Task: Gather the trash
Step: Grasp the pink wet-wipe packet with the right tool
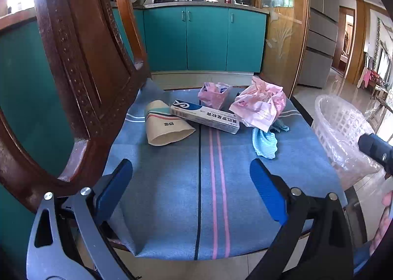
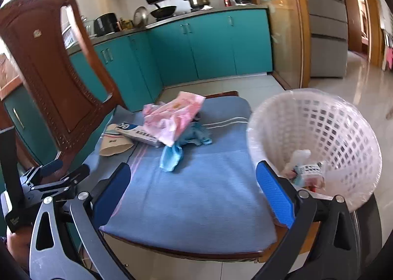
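Observation:
Trash lies at the far end of a blue cushion (image 1: pixel 172 194) on a wooden chair: a flattened paper cup (image 1: pixel 167 125), a white and blue tube box (image 1: pixel 205 116), a small pink packet (image 1: pixel 213 94), a crumpled pink wrapper (image 1: pixel 260 105) and a light blue crumpled cloth (image 1: pixel 266 143). My left gripper (image 1: pixel 191 176) is open and empty over the near part of the cushion. My right gripper (image 2: pixel 192 176) is open and empty, its right finger next to the white mesh bin (image 2: pixel 316 142). The bin holds some trash (image 2: pixel 304 172). The same box (image 2: pixel 137 133), wrapper (image 2: pixel 174 115) and blue cloth (image 2: pixel 172 157) show in the right wrist view.
The carved chair back (image 1: pixel 73 71) rises at the left. Teal kitchen cabinets (image 1: pixel 206 39) with pots stand behind. The bin (image 1: pixel 343 132), lined with clear plastic, stands on the tiled floor right of the chair. The left gripper's body (image 2: pixel 49 181) shows at the left of the right wrist view.

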A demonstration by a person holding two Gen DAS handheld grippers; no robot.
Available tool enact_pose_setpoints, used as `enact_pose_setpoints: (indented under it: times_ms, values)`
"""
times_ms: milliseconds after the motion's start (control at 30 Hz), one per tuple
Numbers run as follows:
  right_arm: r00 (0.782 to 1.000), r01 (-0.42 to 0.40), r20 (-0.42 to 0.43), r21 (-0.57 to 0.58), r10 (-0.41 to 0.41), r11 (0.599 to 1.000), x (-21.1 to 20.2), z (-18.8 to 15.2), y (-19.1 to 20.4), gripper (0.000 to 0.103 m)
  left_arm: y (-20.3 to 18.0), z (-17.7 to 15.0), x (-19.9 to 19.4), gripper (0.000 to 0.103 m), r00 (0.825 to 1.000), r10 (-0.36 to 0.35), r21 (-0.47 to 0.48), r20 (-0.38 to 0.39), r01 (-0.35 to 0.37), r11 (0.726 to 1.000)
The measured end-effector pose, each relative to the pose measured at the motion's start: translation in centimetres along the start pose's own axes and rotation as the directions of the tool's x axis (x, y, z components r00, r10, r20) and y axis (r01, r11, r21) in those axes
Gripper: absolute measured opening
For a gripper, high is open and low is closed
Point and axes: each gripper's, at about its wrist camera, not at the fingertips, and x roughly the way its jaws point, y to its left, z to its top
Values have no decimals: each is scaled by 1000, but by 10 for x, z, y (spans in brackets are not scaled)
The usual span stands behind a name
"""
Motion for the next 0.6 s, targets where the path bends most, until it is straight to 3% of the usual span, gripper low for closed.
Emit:
enact_pose_setpoints:
  times_ms: [200,333,433,600]
  values:
    - [1000,11,-22,4,-11,1000,12,-1,8,100,4,1,-15,96,1000,-16,-7,5,16,1000]
    - [999,-7,-37,43,8,999,24,7,7,100,5,1,-2,96,1000,-5,-13,-12,5,1000]
    - [996,-68,-54,138,76,988,49,26,-1,100,10,7,14,96,1000,1,-22,-29,-1,1000]
    - [991,-71,-93,238,96,969,109,54,-11,100,12,26,45,96,1000,9,-30,-26,-10,999]
